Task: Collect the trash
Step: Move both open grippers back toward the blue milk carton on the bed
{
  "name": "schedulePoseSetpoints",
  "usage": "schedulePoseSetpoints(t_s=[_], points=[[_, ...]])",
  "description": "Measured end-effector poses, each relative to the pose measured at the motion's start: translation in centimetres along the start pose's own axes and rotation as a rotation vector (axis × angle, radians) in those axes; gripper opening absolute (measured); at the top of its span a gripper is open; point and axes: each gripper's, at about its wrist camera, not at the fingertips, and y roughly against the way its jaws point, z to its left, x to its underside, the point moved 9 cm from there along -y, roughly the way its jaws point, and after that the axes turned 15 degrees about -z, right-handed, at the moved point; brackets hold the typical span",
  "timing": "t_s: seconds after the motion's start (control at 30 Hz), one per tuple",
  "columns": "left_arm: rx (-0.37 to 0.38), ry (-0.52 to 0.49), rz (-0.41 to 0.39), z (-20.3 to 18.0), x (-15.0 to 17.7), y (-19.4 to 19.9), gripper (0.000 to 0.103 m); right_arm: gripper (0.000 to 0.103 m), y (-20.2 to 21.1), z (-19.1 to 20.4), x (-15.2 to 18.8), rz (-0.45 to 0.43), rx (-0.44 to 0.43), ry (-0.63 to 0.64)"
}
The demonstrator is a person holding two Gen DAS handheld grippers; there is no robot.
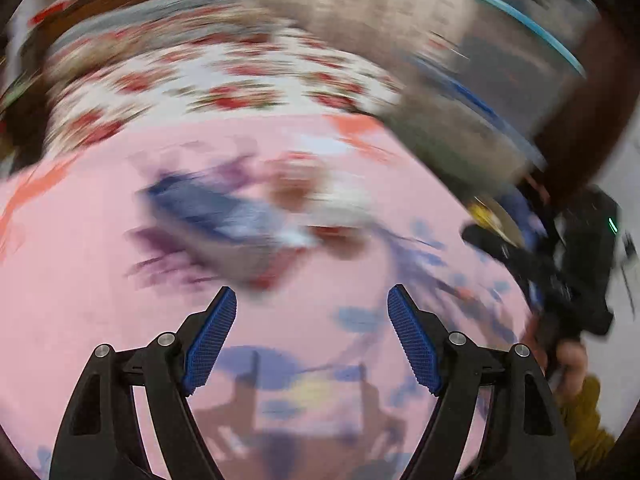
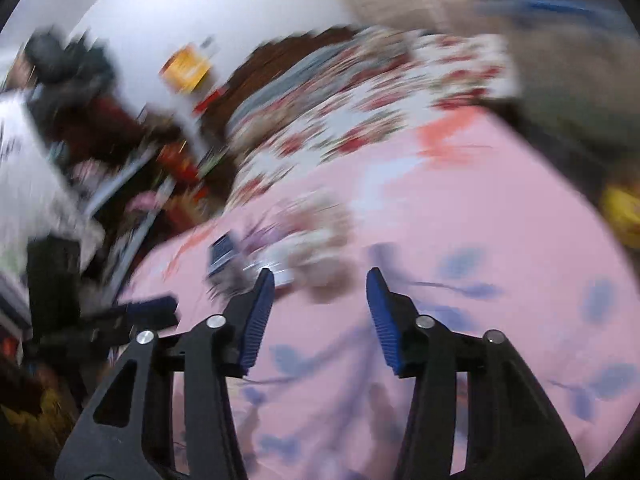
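Grippers over pink bedsheet (image 1: pixel 80 300): left gripper (image 1: pixel 312 300) jaws spread, right gripper (image 2: pixel 320 280) jaws apart, both empty; trash pile (image 1: pixel 240 216) blurred

Empty right claw (image 2: pixel 320 276) above blurred pink sheet (image 2: pixel 500 216).

Both wrist views are heavily motion-smeared: the heap of small trash (image 1: pixel 248 216) on the pink printed bedsheet (image 1: pixel 80 280) reads only as streaks of blue, purple, brown and white, with no single piece identifiable; in the right wrist view the same heap (image 2: pixel 288 248) is equally smeared. The red-and-white floral cloth (image 1: pixel 208 84) beyond it, the blue-rimmed grey container (image 1: pixel 532 64) at upper right and the clutter of dark items (image 2: pixel 120 152) beside the bed are too blurred to name exactly. The other black gripper (image 1: pixel 496 240), a hand (image 1: pixel 568 364) and a mustard-yellow sleeve (image 1: pixel 588 424) are cut off at the left wrist view's right edge, and a yellow object (image 2: pixel 624 208) is cropped by the right wrist view's rim.
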Motion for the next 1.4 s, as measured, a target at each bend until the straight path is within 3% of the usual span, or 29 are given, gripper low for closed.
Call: schedulePoseSetpoints(t_s=[0.07,0.17,0.2,0.27,0.37,0.43,0.47,0.53,0.57,0.67,0.73,0.87,1.07,1.2,1.4], points=[[-0.062,0.094,0.009,4.3,0.0,0.4,0.074,0.049,-3.7,4.1,1.3,0.061,-0.053,0.06],[-0.067,0.201,0.011,8.0,0.2,0.8,0.075,0.051,-7.6,6.9,2.9,0.109,-0.069,0.095],[-0.071,0.221,0.015,9.0,0.2,0.7,0.075,0.053,-8.4,7.4,3.1,0.109,-0.068,0.108],[-0.071,0.261,0.02,10.5,0.1,0.4,0.075,0.069,-10.0,8.4,3.4,0.095,-0.048,0.15],[-0.037,0.34,0.026,11.9,-0.4,-0.2,0.078,0.074,-11.9,9.6,4.2,0.102,-0.071,0.176],[-0.031,0.369,0.024,12.6,-0.3,-0.1,0.078,0.072,-12.2,11.3,5.7,0.165,-0.144,0.16],[-0.03,0.376,0.021,12.9,-0.4,-0.1,0.078,0.07,-11.6,13.2,6.8,0.201,-0.238,0.143],[-0.041,0.378,0.006,13.5,-0.4,0.0,0.079,0.07,-10.1,16.0,8.2,0.223,-0.355,0.156],[-0.049,0.374,0.002,13.8,-0.5,-0.1,0.08,0.07,-9.6,16.7,8.7,0.224,-0.374,0.177],[-0.096,0.338,-0.01,14.2,-0.5,-0.3,0.08,0.07,-8.5,16.9,9.9,0.22,-0.349,0.197],[-0.149,0.282,-0.025,14.2,-0.5,-0.2,0.08,0.07,-8.0,15.8,10.1,0.209,-0.288,0.17],[-0.278,0.109,-0.079,13.7,-0.3,1.2,0.08,0.071,-5.9,13.1,9.4,0.133,-0.161,0.119],[-0.31,0.045,-0.095,13.7,1.0,2.9,0.08,0.071,-2.2,9.5,10.8,0.074,0.027,0.053],[-0.312,0.054,-0.099,13.9,1.7,3.9,0.081,0.071,-1.7,8.3,11.5,0.08,0.066,0.009],[-0.329,0.037,-0.131,14.0,2.8,6.4,0.085,0.074,-1.5,10.0,12.6,0.086,0.071,0.044]])
